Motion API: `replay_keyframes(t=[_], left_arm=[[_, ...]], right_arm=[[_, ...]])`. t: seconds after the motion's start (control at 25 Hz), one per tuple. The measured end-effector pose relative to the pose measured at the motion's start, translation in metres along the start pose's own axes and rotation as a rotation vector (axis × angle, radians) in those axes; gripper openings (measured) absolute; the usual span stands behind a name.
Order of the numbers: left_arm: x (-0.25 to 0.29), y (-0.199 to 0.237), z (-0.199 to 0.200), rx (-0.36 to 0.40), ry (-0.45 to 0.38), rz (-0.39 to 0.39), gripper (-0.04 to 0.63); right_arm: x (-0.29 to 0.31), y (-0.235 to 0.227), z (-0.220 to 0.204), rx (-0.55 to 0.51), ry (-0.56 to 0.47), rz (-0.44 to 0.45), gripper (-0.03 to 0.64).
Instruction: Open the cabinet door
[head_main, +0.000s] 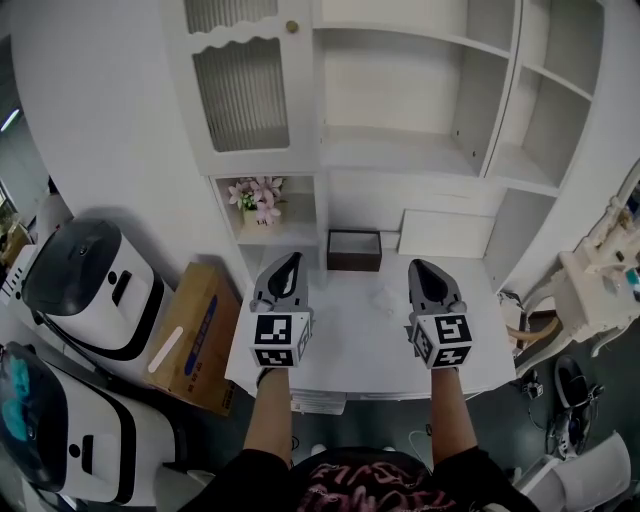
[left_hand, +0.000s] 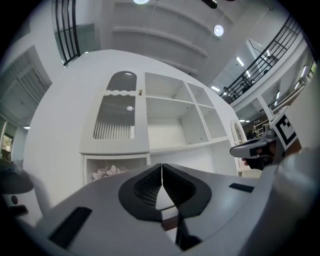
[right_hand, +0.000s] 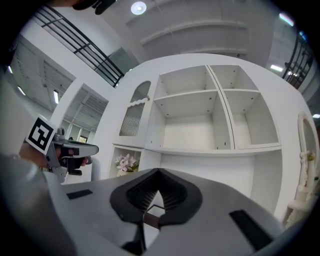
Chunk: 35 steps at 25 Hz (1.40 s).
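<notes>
The white cabinet door (head_main: 240, 95) with a ribbed glass panel stands closed at the upper left of the shelf unit, a small brass knob (head_main: 292, 27) at its top right corner. Both grippers hover over the white desk (head_main: 370, 345), well below and short of the door. My left gripper (head_main: 288, 262) is shut and holds nothing; it points at the unit below the door. My right gripper (head_main: 420, 268) is shut and empty too, to the right. The left gripper view has the door (left_hand: 116, 117) and knob (left_hand: 140, 92) above the closed jaws of the gripper (left_hand: 161, 167). The right gripper (right_hand: 159, 172) sees the door (right_hand: 134, 117) to its left.
Pink flowers (head_main: 258, 200) sit in the niche under the door. A dark open box (head_main: 354, 250) and a white drawer front (head_main: 445, 233) stand at the desk's back. A cardboard box (head_main: 195, 335) and white machines (head_main: 90, 285) are left of the desk, a chair (head_main: 590, 280) right.
</notes>
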<state>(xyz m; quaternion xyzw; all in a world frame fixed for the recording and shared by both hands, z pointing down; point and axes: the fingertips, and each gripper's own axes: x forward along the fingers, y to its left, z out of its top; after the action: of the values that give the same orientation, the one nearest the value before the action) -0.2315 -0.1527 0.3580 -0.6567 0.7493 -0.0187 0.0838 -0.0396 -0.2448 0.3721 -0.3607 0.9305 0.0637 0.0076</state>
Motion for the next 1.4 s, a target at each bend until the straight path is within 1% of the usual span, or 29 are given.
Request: replay_keyframes(t=[0.08,0.2,0.44,0.56,0.72,0.84,0.92,1.16,1.4], left_arm=[[0.001,0.007,0.001,-0.007,-0.003,-0.011,0.02],[0.006,0.011,0.006,0.008,-0.011,-0.035,0.02],[0.028,0.014,0.019,0.014,-0.037,-0.032,0.02],[0.046,0.009,0.02,0.029,-0.038,-0.014,0.02],[0.068,0.003,0.026,0.043,-0.042,0.027,0.02],[0.082,0.0,0.036,0.03,-0.058,0.052,0.02],[0.088,-0.002,0.04,0.021,-0.063,0.07,0.02],[0.093,0.006,0.047,0.041,-0.064,0.106,0.02],[0.1,0.025,0.06,0.058,-0.093,0.095,0.02]], right_arm=[[0.003,0.002,0.0,0.002,0.006,-0.013,0.014],[0.006,0.006,0.006,0.005,-0.001,-0.029,0.015],[0.026,-0.003,0.011,0.007,-0.019,-0.009,0.014],[0.038,-0.019,0.009,0.009,-0.025,0.007,0.015],[0.057,-0.038,0.011,-0.001,-0.04,0.061,0.015],[0.069,-0.048,0.018,0.004,-0.05,0.116,0.015],[0.075,-0.054,0.021,0.0,-0.049,0.137,0.015],[0.087,-0.058,0.023,0.001,-0.057,0.152,0.015],[0.101,-0.051,0.038,-0.006,-0.085,0.141,0.014]])
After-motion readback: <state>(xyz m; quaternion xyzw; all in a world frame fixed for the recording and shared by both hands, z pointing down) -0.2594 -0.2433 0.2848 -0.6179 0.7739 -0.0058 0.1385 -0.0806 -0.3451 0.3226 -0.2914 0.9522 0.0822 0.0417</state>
